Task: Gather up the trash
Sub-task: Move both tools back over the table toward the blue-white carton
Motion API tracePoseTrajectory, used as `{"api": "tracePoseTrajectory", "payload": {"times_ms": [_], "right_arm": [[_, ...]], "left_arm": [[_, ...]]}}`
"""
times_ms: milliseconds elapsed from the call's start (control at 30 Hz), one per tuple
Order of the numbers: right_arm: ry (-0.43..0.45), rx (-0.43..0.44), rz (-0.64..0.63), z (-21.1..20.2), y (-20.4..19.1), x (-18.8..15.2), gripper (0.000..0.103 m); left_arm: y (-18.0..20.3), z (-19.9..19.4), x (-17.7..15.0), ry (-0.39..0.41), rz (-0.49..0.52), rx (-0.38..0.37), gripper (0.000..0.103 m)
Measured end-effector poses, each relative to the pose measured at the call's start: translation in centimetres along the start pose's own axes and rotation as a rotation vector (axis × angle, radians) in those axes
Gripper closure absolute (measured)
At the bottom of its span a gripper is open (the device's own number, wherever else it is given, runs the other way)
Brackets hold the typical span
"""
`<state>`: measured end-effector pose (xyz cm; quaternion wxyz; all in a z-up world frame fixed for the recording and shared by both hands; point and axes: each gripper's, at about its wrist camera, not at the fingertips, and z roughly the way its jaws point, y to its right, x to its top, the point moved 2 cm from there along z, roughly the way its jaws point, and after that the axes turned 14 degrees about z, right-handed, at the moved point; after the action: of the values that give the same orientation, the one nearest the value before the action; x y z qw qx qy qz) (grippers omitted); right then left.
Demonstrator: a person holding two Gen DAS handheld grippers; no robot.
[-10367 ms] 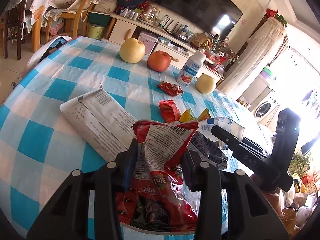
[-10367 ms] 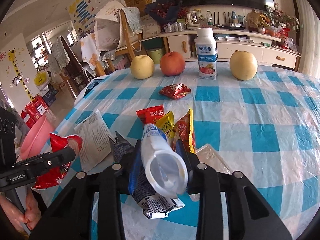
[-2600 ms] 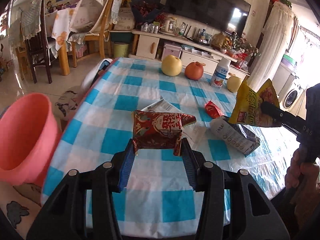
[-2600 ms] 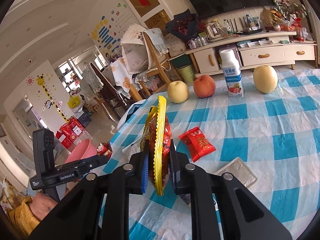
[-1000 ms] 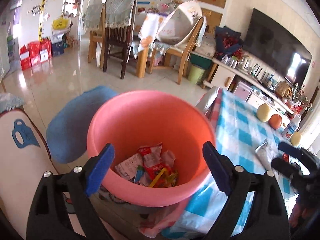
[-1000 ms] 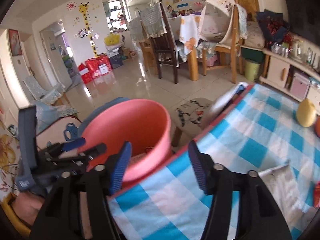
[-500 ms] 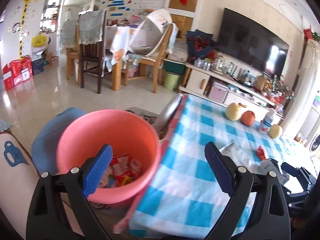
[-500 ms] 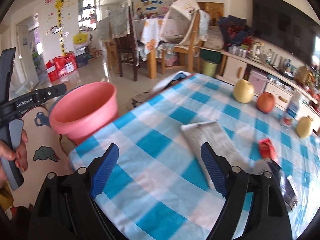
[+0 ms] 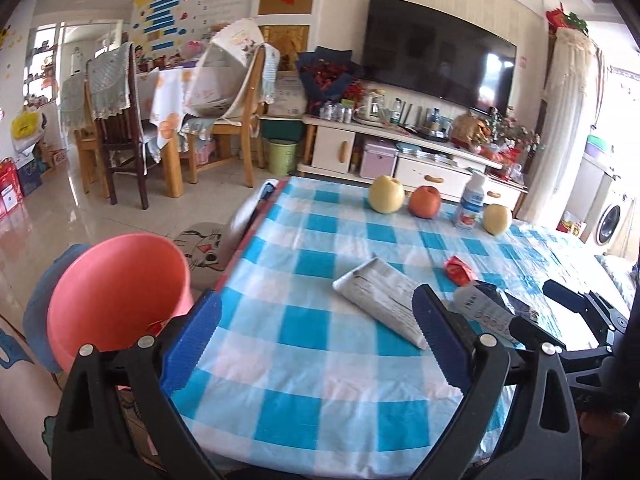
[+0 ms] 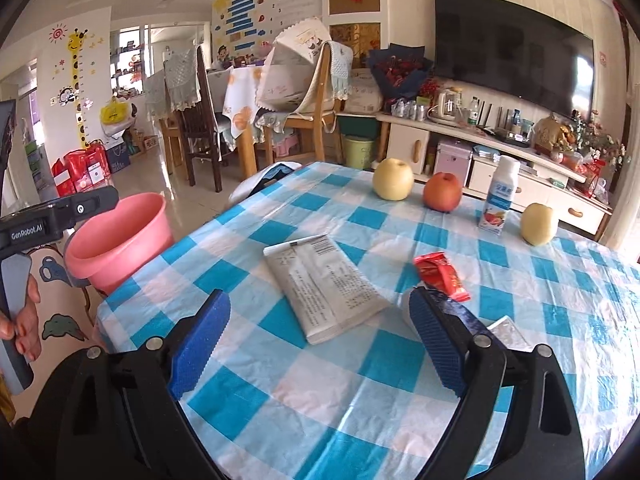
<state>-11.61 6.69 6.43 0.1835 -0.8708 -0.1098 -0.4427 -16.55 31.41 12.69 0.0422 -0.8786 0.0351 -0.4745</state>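
A pink bucket stands on the floor at the table's left end, with wrappers partly visible inside. On the blue checked tablecloth lie a flat white paper packet, a red wrapper, a dark blue-and-white bag and a clear flat wrapper. My left gripper is open and empty above the table's near left corner. My right gripper is open and empty above the near edge, behind the packet.
Two yellow pears, a red apple and a white drink bottle stand in a row at the table's far side. Chairs, a TV cabinet and a green bin stand behind.
Both grippers have swung right from the bucket back toward the table. Earlier each was shut on a wrapper; now both are open and empty, and wrappers lie in the bucket.
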Motion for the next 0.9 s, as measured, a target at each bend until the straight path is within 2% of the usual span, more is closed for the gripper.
{"api": "tracePoseTrajectory", "payload": {"times_ms": [433,900], "right_arm": [[0.068,-0.026,0.094,-2.8,5.1,0.5,0.013],[0.081,-0.053,0.195,-4.6,10.8,0.6,0.013]], "left_arm": [[7.6,0.4,0.7,-0.018,0.072,-0.079,0.006],[12.3,2.6,0.7,-0.082,0.083,-0.142,0.006]]}}
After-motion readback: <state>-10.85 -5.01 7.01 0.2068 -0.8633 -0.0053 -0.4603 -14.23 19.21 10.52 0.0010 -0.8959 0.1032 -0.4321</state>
